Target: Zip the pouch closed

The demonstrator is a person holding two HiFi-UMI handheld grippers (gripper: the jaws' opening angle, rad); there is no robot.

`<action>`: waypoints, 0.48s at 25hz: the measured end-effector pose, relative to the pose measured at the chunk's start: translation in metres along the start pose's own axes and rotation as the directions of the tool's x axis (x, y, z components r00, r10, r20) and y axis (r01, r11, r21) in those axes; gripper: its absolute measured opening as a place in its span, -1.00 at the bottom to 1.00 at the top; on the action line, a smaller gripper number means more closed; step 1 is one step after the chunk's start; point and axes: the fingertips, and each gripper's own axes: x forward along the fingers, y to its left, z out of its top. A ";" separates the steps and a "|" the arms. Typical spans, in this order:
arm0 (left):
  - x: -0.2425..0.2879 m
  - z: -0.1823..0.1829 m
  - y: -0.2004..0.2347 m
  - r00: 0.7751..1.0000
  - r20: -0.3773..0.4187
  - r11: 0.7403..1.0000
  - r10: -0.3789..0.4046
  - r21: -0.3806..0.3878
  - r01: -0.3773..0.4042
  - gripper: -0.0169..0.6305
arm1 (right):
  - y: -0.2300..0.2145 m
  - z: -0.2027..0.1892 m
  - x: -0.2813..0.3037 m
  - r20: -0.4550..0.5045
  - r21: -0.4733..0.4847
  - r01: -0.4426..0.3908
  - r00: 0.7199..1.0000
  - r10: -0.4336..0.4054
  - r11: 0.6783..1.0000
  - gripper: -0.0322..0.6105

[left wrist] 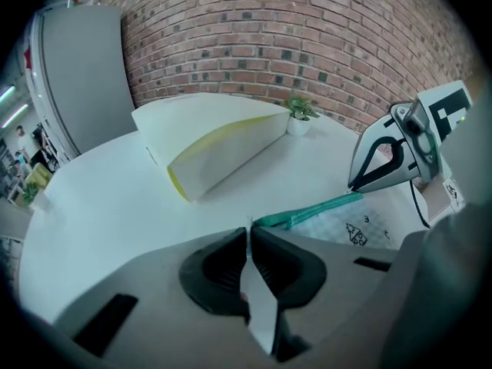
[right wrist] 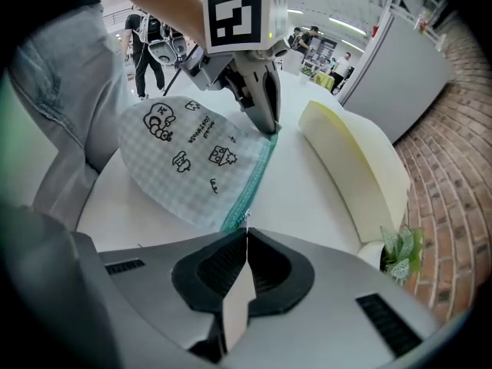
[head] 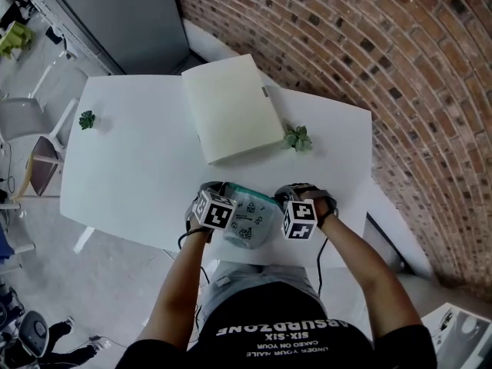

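Grasp step: left gripper (left wrist: 249,230) jaws closed on pouch (right wrist: 184,156) end; right gripper (right wrist: 246,234) jaws pinched shut on opposite zip (right wrist: 254,179) end (pull, probably). Next: draw toward left jaws.

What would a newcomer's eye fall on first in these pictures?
Most striking is the checked pouch with a teal zip at the near edge of the white table, clamped at its two ends by the left gripper and the right gripper. Behind it lies a large cream folder, and a red brick wall runs along the right side.
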 end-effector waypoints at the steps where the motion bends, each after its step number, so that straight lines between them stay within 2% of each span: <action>1: 0.000 0.000 0.000 1.000 0.005 1.000 0.011 0.005 -0.011 -0.87 | 0.000 0.000 0.000 0.003 0.012 0.010 1.000 -0.010 1.000 -0.89; 5: 0.000 -0.001 -0.002 0.999 0.022 0.999 0.040 0.013 -0.040 -0.87 | -0.002 -0.002 -0.001 0.020 0.095 0.032 0.999 -0.034 0.995 -0.89; 7: -0.001 -0.001 -0.002 0.999 0.027 0.999 0.024 -0.041 -0.023 -0.84 | -0.004 -0.003 -0.003 0.031 0.158 0.041 0.998 -0.046 0.987 -0.89; 9: -0.004 -0.001 0.000 0.999 0.047 0.993 0.005 -0.114 0.001 -0.66 | -0.006 -0.003 -0.006 0.050 0.236 0.044 0.997 -0.057 0.971 -0.85; 12: -0.019 0.001 0.003 0.997 0.071 0.983 0.011 -0.182 0.002 -0.64 | -0.011 -0.002 -0.014 0.098 0.390 0.029 0.992 -0.073 0.920 -0.79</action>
